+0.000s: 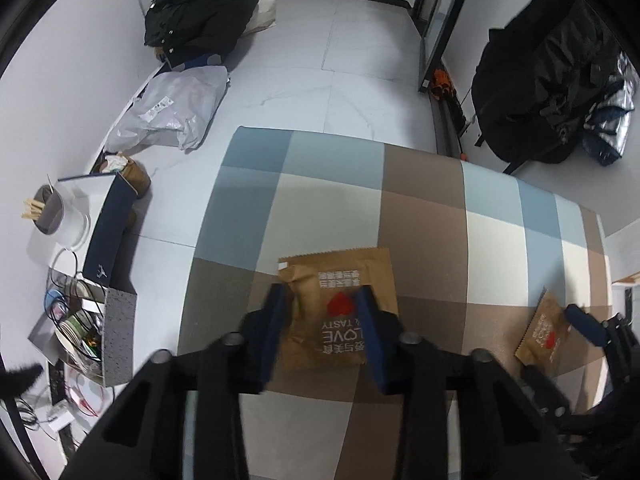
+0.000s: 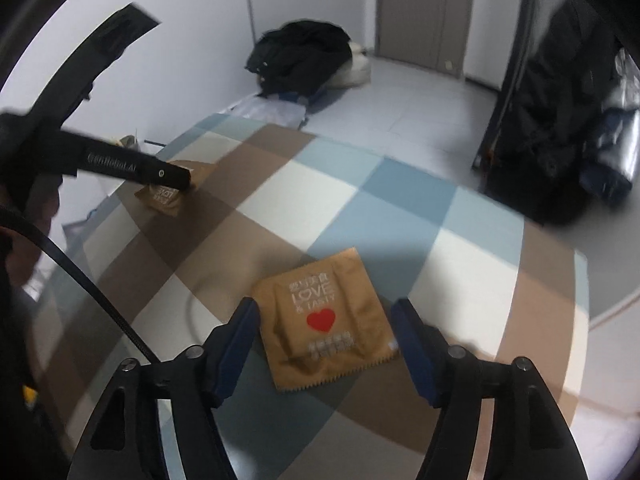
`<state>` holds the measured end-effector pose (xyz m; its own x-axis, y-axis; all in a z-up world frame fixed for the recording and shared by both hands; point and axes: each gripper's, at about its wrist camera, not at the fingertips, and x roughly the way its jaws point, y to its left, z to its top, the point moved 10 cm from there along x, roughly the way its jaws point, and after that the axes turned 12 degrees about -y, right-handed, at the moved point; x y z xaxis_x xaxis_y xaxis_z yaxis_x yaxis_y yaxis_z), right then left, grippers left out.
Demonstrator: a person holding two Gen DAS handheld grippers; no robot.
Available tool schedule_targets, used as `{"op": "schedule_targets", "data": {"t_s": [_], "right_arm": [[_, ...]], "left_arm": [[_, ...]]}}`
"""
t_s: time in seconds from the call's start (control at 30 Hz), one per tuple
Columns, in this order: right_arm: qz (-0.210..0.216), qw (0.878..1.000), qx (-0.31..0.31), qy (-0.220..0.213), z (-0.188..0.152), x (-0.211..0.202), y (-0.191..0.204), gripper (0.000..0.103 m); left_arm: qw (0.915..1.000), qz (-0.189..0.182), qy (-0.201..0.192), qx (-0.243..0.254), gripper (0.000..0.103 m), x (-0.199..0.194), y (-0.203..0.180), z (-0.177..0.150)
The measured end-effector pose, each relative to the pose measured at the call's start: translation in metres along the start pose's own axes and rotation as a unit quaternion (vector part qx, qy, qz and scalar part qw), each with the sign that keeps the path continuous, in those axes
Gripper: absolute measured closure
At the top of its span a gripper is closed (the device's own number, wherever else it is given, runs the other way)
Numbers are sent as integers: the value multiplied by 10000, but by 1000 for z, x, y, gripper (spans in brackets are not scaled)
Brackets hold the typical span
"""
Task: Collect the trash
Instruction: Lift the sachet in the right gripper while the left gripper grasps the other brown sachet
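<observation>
Where fingers pinch, brown packet, red heart

Count, both wrist views — brown paper packets with a red heart: two, the left packet and the right packet, both on one checked table. Grippers: two — left gripper, right gripper. Dark coat heaps: two, one on the floor, one hanging.

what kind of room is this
Probably a room in a home or dorm: a checked tablecloth, dark coats heaped on the tiled floor, a door, and a box of cables against the wall.
</observation>
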<state>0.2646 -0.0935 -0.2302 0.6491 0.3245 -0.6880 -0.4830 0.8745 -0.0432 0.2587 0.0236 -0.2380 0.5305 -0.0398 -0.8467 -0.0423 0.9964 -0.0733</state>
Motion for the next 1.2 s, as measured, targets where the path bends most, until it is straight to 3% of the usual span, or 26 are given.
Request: {"op": "schedule_targets", "data": {"t_s": [0.07, 0.3, 0.37, 0.47, 0.5, 0.53, 0.6, 0.93, 1.03, 1.1, 1.13, 1.2], "right_arm": [[-61, 9999, -134, -29, -1, 1, 2, 30], [-65, 9998, -132, -121, -3, 1, 3, 38], [-54, 9997, -167, -171, -2, -2, 6, 54], [-48, 9997, -142, -203, -2, -4, 6, 60], [-79, 9996, -130, -229, -2, -5, 4, 66], [-47, 9998, -73, -193, -3, -5, 3, 86], [-14, 9998, 94, -185, -2, -5, 1, 96], [205, 9964, 774, -290, 6, -12, -7, 100], [289, 9949, 911, -322, 9, -18, -5, 100], [294, 9941, 990, -337, 11, -24, -6, 100], [281, 9939, 1000, -367, 12, -28, -6, 100], [262, 9940, 972, -423, 13, -37, -3, 100]], "left_arm": [[9998, -109, 20, -149, 100, 0, 2, 0], [9991, -311, -66, -273, 103, -4, -2, 0], [9985, -405, -120, -336, 103, -8, -3, 3], [9968, -600, -239, -464, 103, -15, -5, 8], [9962, -662, -284, -489, 103, -18, -6, 10], [9955, -725, -328, -516, 103, -20, -7, 12], [9934, -893, -417, -595, 103, -26, -10, 15], [9891, -1225, -613, -543, 103, -41, -18, 23], [9915, -949, -626, -636, 103, -36, -7, 23], [9943, -722, -434, -656, 103, -28, -1, 20], [9947, -695, -400, -646, 101, -27, -1, 19], [9948, -764, -419, -536, 81, -28, -7, 19]]}}
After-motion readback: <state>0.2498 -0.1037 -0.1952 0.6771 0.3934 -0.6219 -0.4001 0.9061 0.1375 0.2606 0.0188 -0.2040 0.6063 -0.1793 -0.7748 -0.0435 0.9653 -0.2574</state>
